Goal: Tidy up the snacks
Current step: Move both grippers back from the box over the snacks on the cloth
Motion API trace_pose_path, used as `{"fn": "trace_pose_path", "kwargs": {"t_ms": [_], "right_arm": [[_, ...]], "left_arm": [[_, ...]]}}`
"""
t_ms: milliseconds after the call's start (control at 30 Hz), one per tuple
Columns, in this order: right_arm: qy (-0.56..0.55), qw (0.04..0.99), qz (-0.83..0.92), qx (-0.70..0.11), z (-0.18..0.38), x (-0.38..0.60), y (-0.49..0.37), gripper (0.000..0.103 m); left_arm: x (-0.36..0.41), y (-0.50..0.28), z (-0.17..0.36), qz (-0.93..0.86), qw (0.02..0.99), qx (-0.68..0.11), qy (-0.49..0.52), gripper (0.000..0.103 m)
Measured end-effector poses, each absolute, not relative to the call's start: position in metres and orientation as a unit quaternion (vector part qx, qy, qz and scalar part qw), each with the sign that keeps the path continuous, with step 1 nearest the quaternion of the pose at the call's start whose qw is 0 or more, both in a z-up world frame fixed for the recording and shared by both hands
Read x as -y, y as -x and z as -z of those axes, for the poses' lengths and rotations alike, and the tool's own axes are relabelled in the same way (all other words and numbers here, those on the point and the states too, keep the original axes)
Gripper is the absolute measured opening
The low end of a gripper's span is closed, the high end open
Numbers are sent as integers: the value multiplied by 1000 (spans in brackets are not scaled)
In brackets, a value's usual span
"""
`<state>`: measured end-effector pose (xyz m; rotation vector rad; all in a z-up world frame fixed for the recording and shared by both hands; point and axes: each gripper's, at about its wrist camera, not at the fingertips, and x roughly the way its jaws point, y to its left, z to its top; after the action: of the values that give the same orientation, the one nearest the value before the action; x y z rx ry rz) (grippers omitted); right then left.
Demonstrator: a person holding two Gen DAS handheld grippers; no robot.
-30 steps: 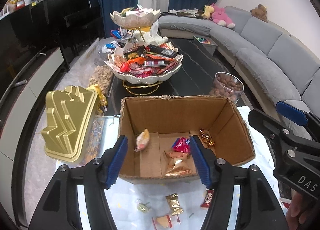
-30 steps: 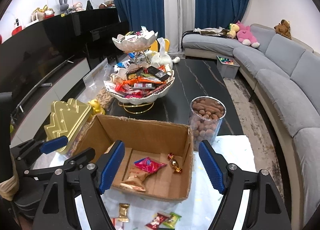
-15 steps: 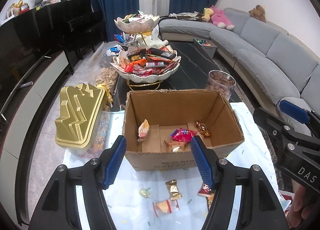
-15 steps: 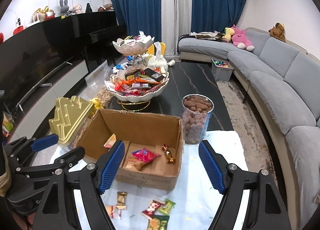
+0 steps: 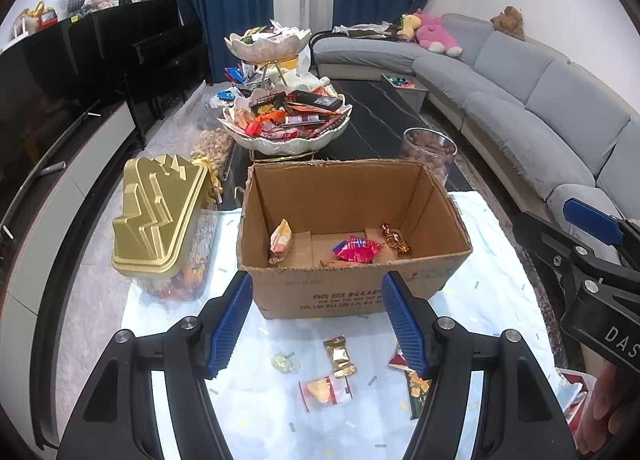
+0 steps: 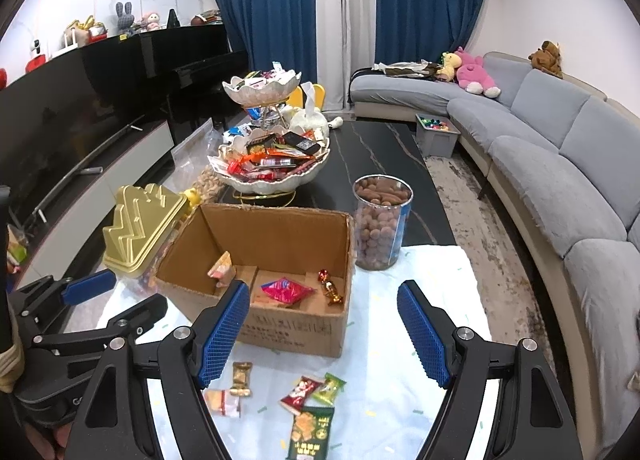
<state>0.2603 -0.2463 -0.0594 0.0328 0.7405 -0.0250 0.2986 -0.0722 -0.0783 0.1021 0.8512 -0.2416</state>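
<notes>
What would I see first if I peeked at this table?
An open cardboard box sits mid-table with a few wrapped snacks inside and more scattered in front. Behind it stands a two-tier shell-shaped bowl heaped with snacks; a shiny gold lid tops a tub at the box's left.

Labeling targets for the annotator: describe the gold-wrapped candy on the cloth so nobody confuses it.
Start at the open cardboard box on the pale cloth. On the cloth just in front of its printed wall lie several loose snacks; the gold-wrapped candy is the small piece nearest that wall. Only it is shiny gold foil; the packet below it is clear with red edges.
</notes>
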Motion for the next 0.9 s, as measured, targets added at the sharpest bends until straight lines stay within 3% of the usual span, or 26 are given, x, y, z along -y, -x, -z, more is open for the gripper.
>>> {"fn": "trace_pose_path", "kwargs": {"t_ms": [433,900], "right_arm": [[-6,929,14,-370,73,241,-227,77],[11,922,12,-388,110,237,-214,77]], "left_arm": [[68,-265,86,121,905,-403,-58,66],[63,-246,136,103,899,-421,-62,69]]}}
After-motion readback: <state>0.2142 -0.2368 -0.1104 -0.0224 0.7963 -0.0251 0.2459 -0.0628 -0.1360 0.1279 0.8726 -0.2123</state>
